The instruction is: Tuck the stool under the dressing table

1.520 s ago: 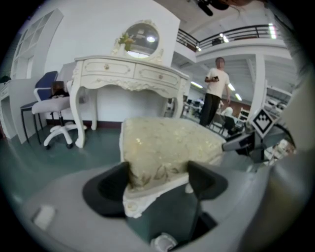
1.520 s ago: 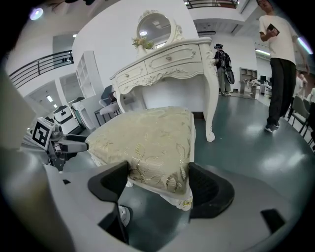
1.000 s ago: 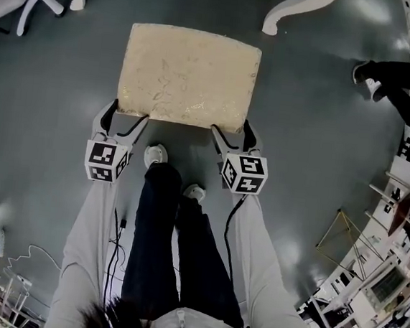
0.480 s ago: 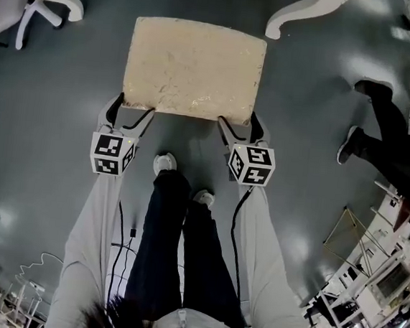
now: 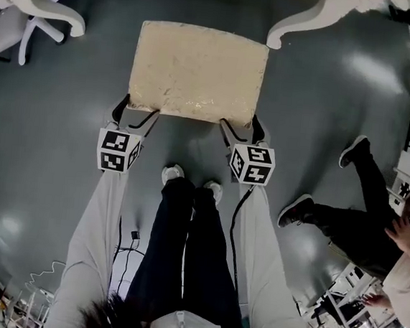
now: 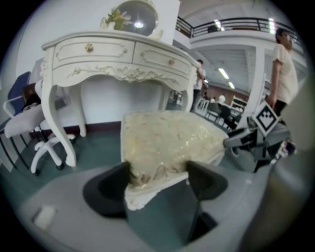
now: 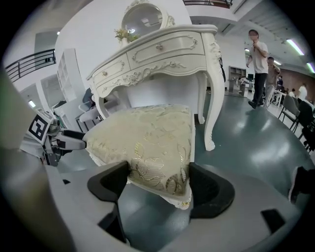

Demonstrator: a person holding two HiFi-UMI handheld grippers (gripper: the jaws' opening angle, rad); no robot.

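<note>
Near in the head view, the person's shoes (image 5: 174,172) stand just behind the stool (image 5: 198,69). Its cream cushion has its long axis running left to right, with a long edge facing the dressing table (image 5: 297,18). The left gripper (image 5: 135,113) clamps the near left corner and the right gripper (image 5: 242,127) the near right corner; each gripper view shows its jaws pressed onto the brocade. The head view shows only the table's 2 curved white front legs, with the stool in front, not yet under. The gripper views add its drawers and oval mirror (image 7: 142,17). A bystander (image 5: 351,224) is at the right.
</note>
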